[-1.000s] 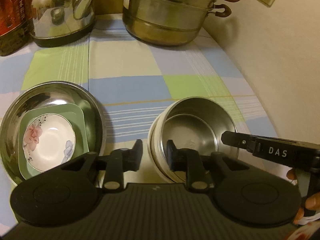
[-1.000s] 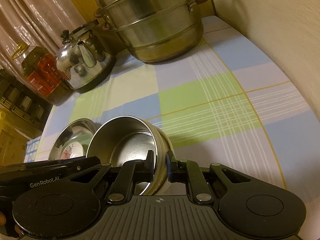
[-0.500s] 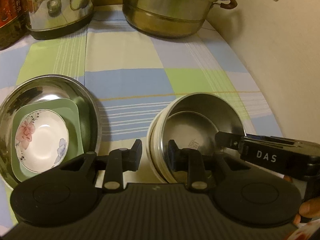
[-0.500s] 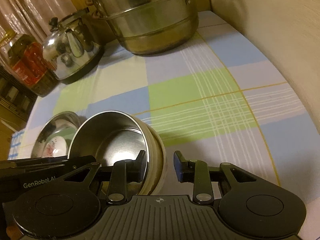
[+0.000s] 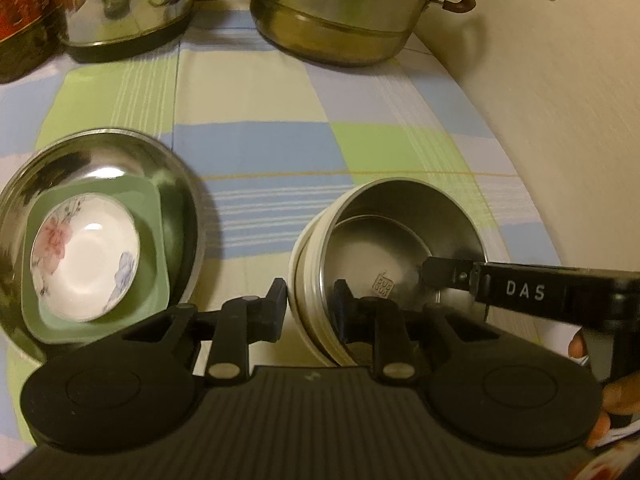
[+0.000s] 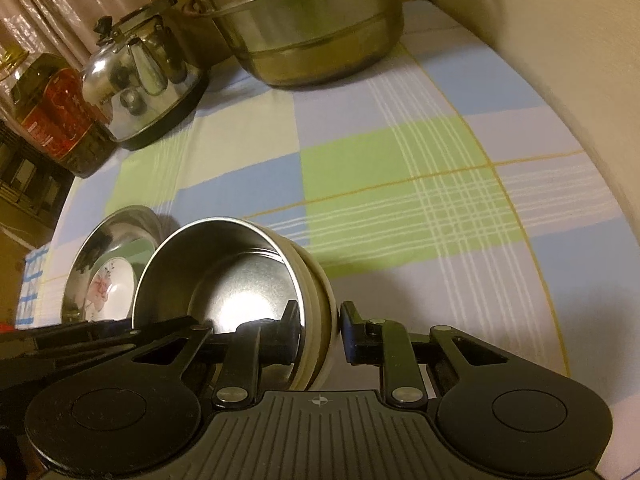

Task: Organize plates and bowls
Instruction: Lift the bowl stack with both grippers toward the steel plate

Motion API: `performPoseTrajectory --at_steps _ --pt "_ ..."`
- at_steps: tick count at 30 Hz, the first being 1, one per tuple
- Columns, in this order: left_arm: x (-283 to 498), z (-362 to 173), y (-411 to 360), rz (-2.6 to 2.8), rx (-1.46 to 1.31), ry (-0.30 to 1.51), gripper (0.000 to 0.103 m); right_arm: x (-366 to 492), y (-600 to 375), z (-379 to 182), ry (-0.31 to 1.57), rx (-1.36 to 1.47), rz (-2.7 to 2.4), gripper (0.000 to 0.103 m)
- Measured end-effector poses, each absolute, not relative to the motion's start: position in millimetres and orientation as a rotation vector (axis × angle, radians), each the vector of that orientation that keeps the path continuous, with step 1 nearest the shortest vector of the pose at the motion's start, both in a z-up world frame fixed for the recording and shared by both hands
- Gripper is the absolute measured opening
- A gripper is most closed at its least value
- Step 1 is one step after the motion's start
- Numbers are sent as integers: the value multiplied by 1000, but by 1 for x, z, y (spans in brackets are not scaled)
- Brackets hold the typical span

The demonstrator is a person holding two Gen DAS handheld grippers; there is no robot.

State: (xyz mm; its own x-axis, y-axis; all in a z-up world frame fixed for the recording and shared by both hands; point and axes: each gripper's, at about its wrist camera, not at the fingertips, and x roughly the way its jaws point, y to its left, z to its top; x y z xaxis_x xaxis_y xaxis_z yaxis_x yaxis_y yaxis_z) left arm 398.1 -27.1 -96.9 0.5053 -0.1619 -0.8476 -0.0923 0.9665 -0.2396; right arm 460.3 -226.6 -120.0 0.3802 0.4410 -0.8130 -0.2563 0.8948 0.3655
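Note:
Two nested steel bowls point(image 5: 400, 232) with cream outer walls sit tilted on the checked cloth. My left gripper point(image 5: 310, 304) straddles their near-left wall, one finger outside and one inside, pads against it and jaws closing. My right gripper point(image 6: 320, 324) straddles the opposite wall of the bowls point(image 6: 240, 280) the same way, jaws closing on it; its inner finger point(image 5: 500, 290) shows in the left wrist view. To the left a wide steel basin point(image 5: 120, 136) holds a green square plate point(image 5: 160, 240) with a floral dish point(image 5: 84, 256) on top.
At the back stand a large steel steamer pot point(image 5: 340, 20), a steel kettle point(image 5: 128, 8) and an oil bottle point(image 5: 20, 20). A pale wall point(image 5: 560, 120) runs close along the right. A person's hand point(image 5: 616, 400) holds the right gripper.
The right gripper's jaws came off the bowl rim, spread, and have narrowed again around the bowl wall. The left gripper has kept its place on the near-left wall.

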Motion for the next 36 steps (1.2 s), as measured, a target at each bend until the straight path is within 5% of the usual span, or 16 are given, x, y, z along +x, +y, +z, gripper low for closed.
performPoseTrajectory --at_steps 36 --pt "330 -93 8 138 -366 1044 20 406 -168 -116 1110 7 573 21"
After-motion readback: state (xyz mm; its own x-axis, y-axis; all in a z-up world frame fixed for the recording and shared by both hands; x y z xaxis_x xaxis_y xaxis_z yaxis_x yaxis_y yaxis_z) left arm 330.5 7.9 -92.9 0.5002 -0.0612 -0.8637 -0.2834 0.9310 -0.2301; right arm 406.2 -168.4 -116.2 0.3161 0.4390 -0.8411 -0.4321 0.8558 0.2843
